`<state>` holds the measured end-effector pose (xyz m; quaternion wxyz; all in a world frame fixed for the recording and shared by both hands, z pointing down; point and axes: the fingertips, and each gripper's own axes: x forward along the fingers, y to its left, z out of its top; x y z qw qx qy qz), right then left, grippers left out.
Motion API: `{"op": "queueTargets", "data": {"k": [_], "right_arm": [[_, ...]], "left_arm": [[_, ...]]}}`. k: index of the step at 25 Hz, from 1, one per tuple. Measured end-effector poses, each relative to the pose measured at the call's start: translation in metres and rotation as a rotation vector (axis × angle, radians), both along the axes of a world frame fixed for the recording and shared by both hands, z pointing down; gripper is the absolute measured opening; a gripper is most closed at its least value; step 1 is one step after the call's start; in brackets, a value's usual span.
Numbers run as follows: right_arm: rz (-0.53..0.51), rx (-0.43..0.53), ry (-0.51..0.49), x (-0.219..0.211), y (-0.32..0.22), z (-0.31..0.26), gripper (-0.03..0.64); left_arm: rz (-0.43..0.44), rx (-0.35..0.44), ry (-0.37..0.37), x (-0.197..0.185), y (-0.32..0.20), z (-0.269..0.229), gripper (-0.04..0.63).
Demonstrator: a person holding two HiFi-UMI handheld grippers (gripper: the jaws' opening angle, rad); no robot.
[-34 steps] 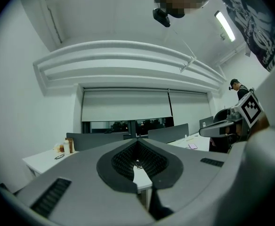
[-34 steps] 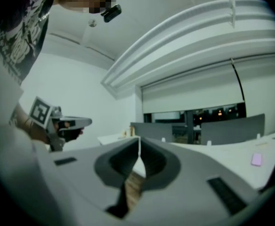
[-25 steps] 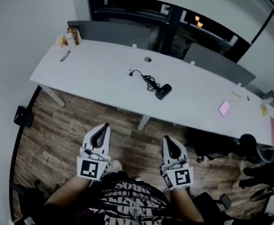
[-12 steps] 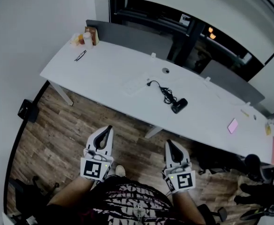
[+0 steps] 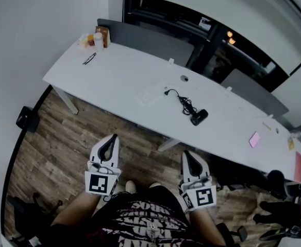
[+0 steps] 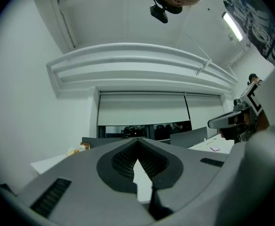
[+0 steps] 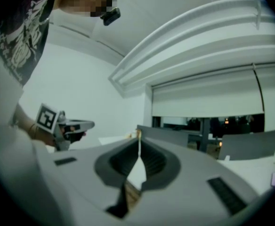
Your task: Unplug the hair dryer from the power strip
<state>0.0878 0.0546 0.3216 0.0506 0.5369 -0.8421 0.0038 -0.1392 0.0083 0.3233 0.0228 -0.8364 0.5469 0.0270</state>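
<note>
Both grippers clenched and empty, near the body; hair dryer on the table, well beyond them.
Left gripper [image 5: 113, 139] and right gripper [image 5: 186, 156] hover above the wood floor [image 5: 63, 153], jaws pressed together with nothing between them, both pointing toward the long white table [image 5: 114, 76]. The black hair dryer [image 5: 198, 118] lies on the table well apart from both, on the far side of the right gripper and slightly to its right. Its coiled cord [image 5: 184, 103] runs left to the white power strip [image 5: 149, 93]. The plug end meets the strip's right end, too small to tell if seated.
</note>
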Motion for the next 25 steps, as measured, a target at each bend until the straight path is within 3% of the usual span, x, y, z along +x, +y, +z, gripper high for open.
{"op": "queueTargets", "data": {"k": [12,25], "right_arm": [[-0.026,0.000,-0.034,-0.008,-0.006,0.005,0.034],[-0.018,-0.052,-0.052,-0.003,-0.037,0.025,0.034]], "left_arm": [[-0.027,-0.068,-0.039,-0.008,-0.002,0.023,0.028],[0.002,-0.106,-0.067,0.008,-0.028,0.036,0.028]]}}
